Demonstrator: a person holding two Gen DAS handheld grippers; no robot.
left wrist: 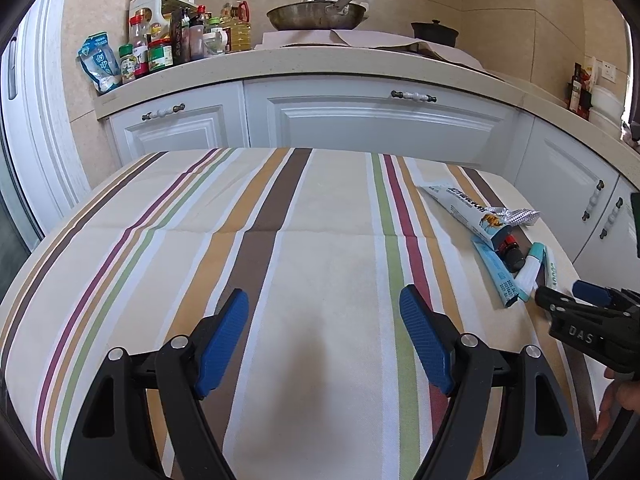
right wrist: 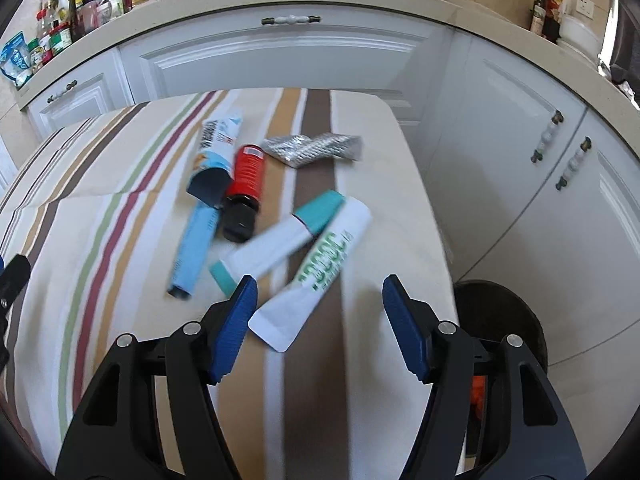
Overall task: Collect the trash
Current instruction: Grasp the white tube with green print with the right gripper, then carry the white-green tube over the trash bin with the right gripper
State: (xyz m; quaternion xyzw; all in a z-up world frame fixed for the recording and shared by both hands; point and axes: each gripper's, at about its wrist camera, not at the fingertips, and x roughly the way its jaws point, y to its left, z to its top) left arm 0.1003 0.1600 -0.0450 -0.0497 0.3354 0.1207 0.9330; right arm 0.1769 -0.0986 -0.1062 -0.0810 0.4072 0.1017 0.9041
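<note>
Right wrist view is showing the right gripper (right wrist: 316, 312) spread partway and gripping nothing, straddling the flat tail of the white tube (right wrist: 320, 264) — green lettering blurred, unreadable. Closing on that thin crimp is risking a slip. Just beyond are lying the teal-capped tube (right wrist: 280, 244), red bottle (right wrist: 248, 176) and foil blister pack (right wrist: 316, 148). The left gripper (left wrist: 324, 312) is hovering wide, empty — "DAS" is showing on the right gripper's body.

Raised letters "DAS" stand on the black right gripper (left wrist: 566, 295) body; print on the tubes is too blurred to read.
</note>
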